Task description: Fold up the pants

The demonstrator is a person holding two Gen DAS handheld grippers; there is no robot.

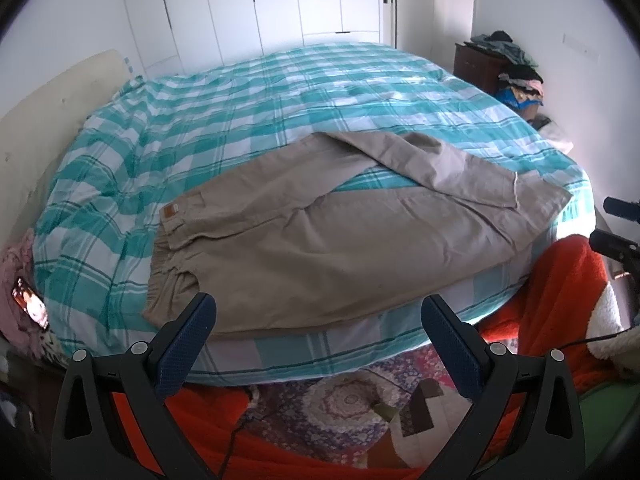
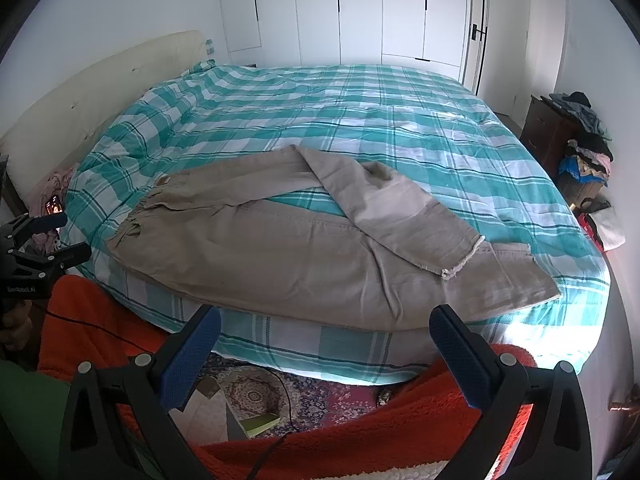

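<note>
Beige pants (image 1: 320,232) lie on the near edge of a bed with a teal and white checked cover (image 1: 240,100). The waistband is at the left and the legs run right. The far leg is folded diagonally across the near leg, with a patch of cover showing between them. The pants also show in the right wrist view (image 2: 304,248), with frayed hems at the right. My left gripper (image 1: 318,316) is open and empty, just short of the waistband end. My right gripper (image 2: 324,328) is open and empty, in front of the leg end. The left gripper also shows at the left edge of the right wrist view (image 2: 52,236).
A cream headboard (image 2: 100,88) stands at the left. A dark dresser piled with clothes (image 2: 576,136) stands at the right. White wardrobes (image 2: 360,12) line the back wall. An orange blanket (image 2: 380,432) and a patterned rug (image 1: 340,392) lie below. A phone (image 1: 30,306) lies at the bed's left.
</note>
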